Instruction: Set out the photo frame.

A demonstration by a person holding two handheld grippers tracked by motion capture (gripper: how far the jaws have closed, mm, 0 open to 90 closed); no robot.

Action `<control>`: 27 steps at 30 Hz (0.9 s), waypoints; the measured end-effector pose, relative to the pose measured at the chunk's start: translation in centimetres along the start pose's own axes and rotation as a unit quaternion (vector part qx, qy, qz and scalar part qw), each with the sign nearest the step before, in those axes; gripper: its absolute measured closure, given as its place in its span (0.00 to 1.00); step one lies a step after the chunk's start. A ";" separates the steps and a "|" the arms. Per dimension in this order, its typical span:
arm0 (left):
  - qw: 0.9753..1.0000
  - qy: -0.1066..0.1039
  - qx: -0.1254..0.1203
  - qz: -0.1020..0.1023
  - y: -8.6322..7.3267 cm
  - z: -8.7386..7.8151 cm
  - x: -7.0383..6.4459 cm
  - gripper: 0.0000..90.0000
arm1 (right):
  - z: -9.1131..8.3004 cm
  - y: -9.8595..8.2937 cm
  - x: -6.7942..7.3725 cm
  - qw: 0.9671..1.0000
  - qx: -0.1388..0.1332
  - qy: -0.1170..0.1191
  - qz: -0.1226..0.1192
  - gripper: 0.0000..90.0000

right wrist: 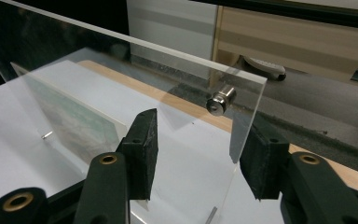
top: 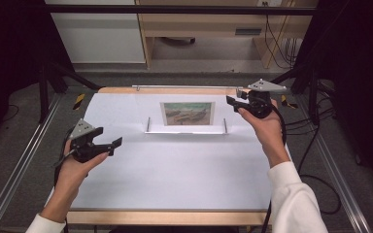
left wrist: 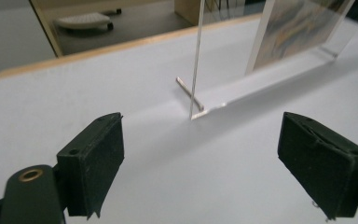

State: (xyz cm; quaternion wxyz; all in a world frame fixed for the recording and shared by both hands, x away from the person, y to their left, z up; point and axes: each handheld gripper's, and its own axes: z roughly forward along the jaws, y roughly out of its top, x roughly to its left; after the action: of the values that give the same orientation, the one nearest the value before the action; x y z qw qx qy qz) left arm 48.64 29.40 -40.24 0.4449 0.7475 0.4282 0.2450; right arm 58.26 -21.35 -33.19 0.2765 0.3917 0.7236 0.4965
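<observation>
Right hand-held gripper (right wrist: 193, 149) is straddling the upper corner of the clear acrylic frame (right wrist: 121, 93), jaws spread, panel edge between them, likely to steady it. Left hand-held gripper (left wrist: 200, 163) is waiting spread, the frame's foot (left wrist: 191, 95) ahead on the table (top: 175, 170).

The white worktop (top: 175, 170) is evenly and brightly lit from above, while the surroundings are left dark in the high view. Soft shadows are cast beneath the hands. In the left gripper view, the clear panel (left wrist: 196, 56) and the background are slightly blurred. Faint reflections are seen on the panel in the right gripper view.
</observation>
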 end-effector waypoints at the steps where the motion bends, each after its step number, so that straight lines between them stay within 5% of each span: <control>1: 1.000 0.004 0.010 0.003 -0.7 0.1 0.2 0.16 | 0.5 0.2 -0.3 1.000 0.002 -0.002 0.008 0.57; 10: 0.999 0.025 0.040 0.019 -3.3 -1.0 0.8 0.16 | 1.6 0.6 -0.9 0.999 0.005 -0.009 0.034 0.56; 16: 0.998 0.018 0.050 0.018 -4.6 -1.3 0.7 0.16 | 2.3 0.6 -1.1 0.999 0.012 -0.020 0.044 0.56; 27: 0.998 0.018 0.060 0.026 -5.1 -1.0 0.4 0.16 | 3.0 0.8 -1.1 0.998 0.023 -0.027 0.049 0.48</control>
State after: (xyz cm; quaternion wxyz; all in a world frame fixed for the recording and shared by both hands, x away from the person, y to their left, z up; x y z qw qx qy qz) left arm 45.95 31.38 -44.24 0.3849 0.7794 0.4302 0.2434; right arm 61.46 -20.57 -33.54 0.2626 0.4463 0.7069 0.4818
